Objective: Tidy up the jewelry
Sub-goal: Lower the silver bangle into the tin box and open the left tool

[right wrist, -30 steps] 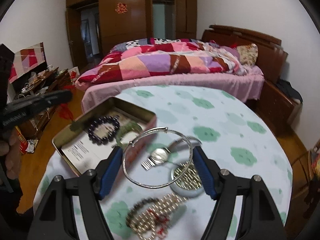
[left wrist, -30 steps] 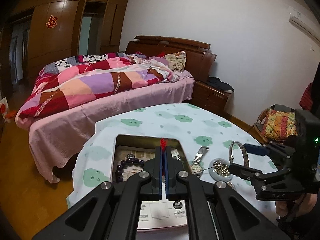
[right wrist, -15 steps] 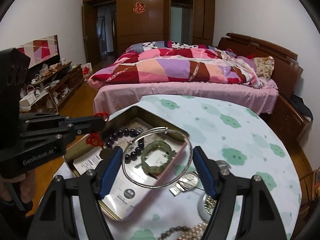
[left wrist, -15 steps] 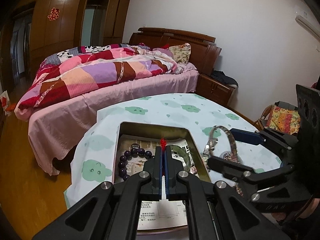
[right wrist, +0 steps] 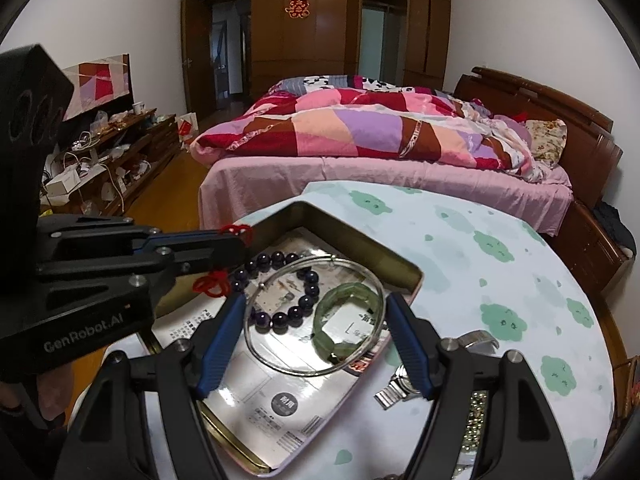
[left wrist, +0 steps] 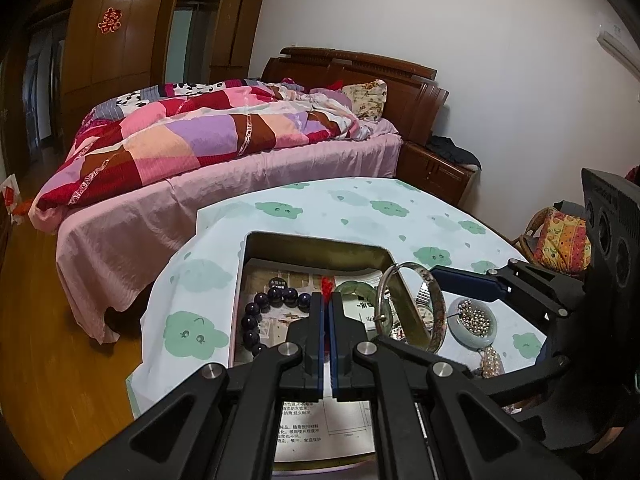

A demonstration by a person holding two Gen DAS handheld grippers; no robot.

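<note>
While your right gripper [right wrist: 316,320] clamps a thin silver bangle [right wrist: 314,316] above the open gold tin [right wrist: 360,248], your left gripper [left wrist: 329,304], marked "GenRobot.AI", pinches a red knotted cord [left wrist: 327,285]. Printed paper in the tin cannot be read.

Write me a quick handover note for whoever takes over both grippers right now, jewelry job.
Left gripper: shut on a red cord, held over the tin box.
Right gripper: clamped across a silver bangle, held over the box, not released.
In the box: dark bead bracelet and green jade bangle, lying on printed paper.
On the tablecloth, outside the box: wristwatch, a small dish of silver beads, a beaded strand.
Left: set down the silver bangle and the cord piece, then box the rest.
</note>
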